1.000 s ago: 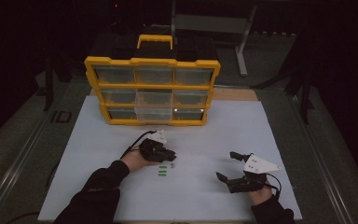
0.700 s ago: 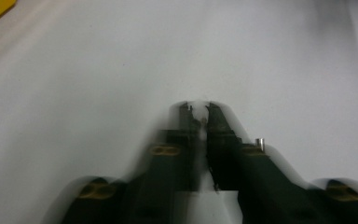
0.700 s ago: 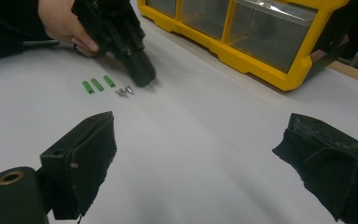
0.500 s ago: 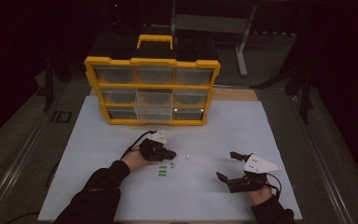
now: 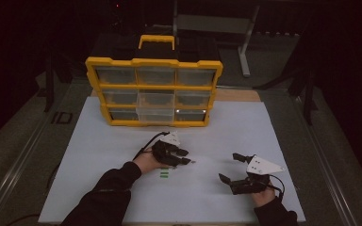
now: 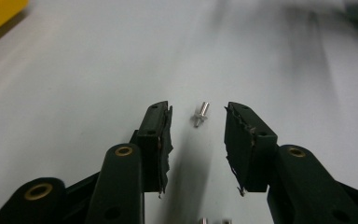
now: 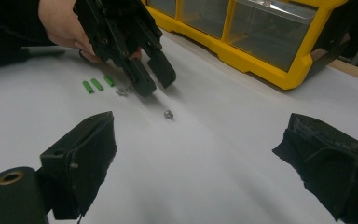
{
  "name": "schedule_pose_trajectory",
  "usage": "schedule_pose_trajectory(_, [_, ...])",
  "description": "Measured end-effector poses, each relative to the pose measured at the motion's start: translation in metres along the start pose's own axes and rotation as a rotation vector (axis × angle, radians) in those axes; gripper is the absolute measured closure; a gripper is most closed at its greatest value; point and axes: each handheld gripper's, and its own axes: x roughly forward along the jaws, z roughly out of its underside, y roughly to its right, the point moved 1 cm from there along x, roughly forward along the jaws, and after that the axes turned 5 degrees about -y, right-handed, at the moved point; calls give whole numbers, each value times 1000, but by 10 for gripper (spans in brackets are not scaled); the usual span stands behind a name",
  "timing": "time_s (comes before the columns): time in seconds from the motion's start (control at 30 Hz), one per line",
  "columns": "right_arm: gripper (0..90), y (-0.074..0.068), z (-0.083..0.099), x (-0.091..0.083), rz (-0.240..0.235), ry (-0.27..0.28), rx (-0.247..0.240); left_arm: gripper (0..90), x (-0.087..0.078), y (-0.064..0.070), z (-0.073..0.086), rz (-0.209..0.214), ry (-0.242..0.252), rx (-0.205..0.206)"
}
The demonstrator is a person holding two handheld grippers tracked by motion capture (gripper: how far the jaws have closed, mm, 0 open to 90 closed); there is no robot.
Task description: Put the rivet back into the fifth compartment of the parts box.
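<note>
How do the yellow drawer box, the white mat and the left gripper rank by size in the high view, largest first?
1. White mat, largest by far.
2. Yellow drawer box.
3. Left gripper, smallest. The box stands farther from the camera, yet looks much larger.

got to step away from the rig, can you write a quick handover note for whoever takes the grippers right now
Left gripper: open, low over the white mat, jaws either side of a small silver screw, not touching it.
Right gripper: open, holding nothing, off to the right.
Things: three green pieces and more small screws lie by the left hand. The yellow organiser stands at the back, its middle drawer pulled out.
Done: nothing gripped yet.
Left: probably close on the screw, lift it, sort the loose parts.
</note>
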Motion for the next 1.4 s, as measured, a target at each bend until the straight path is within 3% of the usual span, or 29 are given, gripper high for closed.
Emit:
schedule_pose_trajectory(0.2, [94, 0, 0, 0, 1, 0, 1, 614, 15, 5, -9, 8, -31, 28])
schedule_pose_trajectory(0.27, [94, 0, 0, 0, 0, -1, -1, 637, 20, 6, -12, 15, -50, 55])
schedule_pose_trajectory(0.6, [94, 1, 0, 0, -2, -1, 1, 788, 29, 7, -16, -6, -86, 62])
schedule_pose_trajectory(0.67, [94, 1, 0, 0, -2, -2, -1, 816, 29, 6, -15, -2, -79, 47])
schedule_pose_trajectory(0.83, [94, 1, 0, 0, -1, -1, 0, 825, 28, 5, -16, 7, -79, 54])
schedule_pose_trajectory(0.97, [94, 1, 0, -1, 1, 2, 0, 826, 18, 6, -18, 37, -72, 69])
schedule_pose_trajectory(1.13, [94, 0, 0, -1, 2, 6, -2, 826, -4, 7, -21, 62, -25, 68])
schedule_pose_trajectory(1.4, [94, 0, -1, -2, 3, 7, -3, 826, -29, 8, -14, 42, -30, 75])
